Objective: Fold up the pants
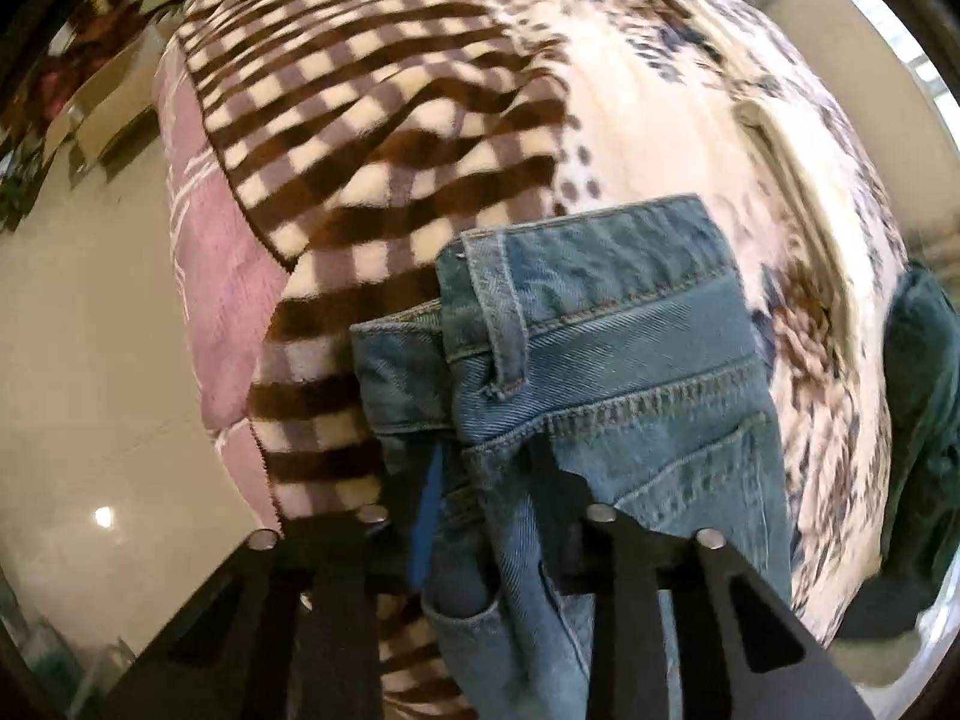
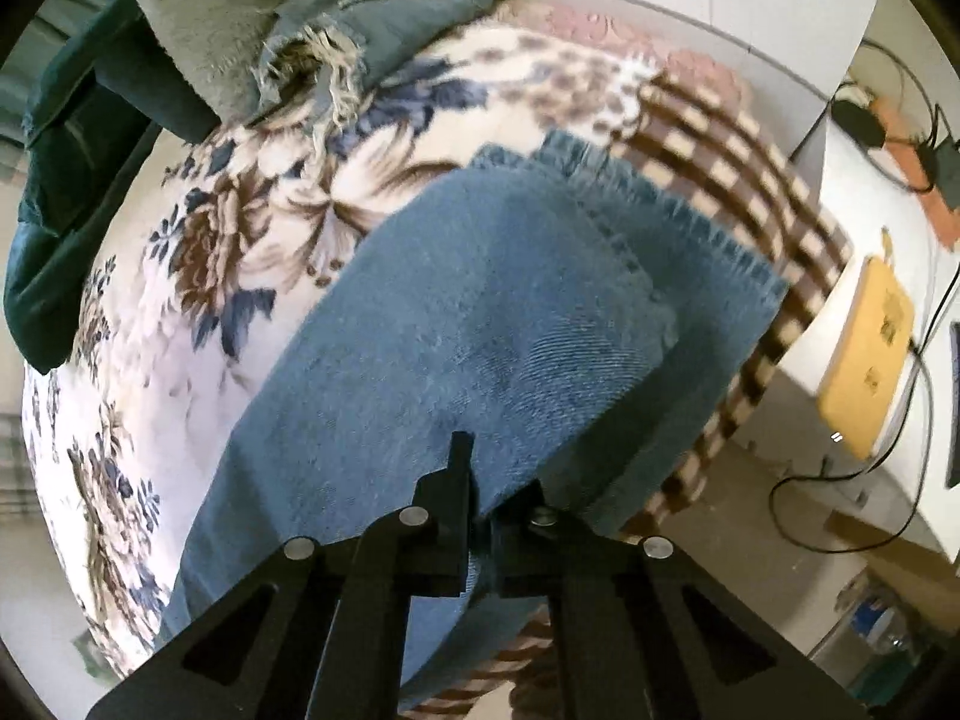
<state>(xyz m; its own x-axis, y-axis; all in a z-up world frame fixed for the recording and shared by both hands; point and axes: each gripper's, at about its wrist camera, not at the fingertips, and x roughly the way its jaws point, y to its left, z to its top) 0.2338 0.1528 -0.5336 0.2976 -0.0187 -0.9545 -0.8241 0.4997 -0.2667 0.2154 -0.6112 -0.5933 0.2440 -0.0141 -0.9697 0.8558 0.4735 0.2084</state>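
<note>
- Spreading beneath both grippers, the bed [image 1: 660, 120] is wearing a floral blanket [image 2: 252, 228] and, beside it, a brown checked blanket [image 1: 372, 138].
- Lying on that bed, the blue jeans [image 2: 480, 324] are stretching forward from the right gripper toward their frayed leg hems [image 2: 690, 228], which are sitting just ahead of it, one leg stacked on the other.
- Sitting far ahead and to the left of the right gripper, a dark green garment [image 2: 72, 192] and a pile of other frayed denim [image 2: 336, 18] are resting at the bed's edge.
- Showing directly ahead of the left gripper, the jeans' waistband [image 1: 600, 276] with a belt loop and back pocket is lying over the checked blanket.
- Pinching a fold of the denim, the left gripper [image 1: 486, 480] is holding its fingers a little apart with the cloth bunched between them.
- Pressing together, the right gripper [image 2: 480, 510] is clamping the edge of the jeans leg.
</note>
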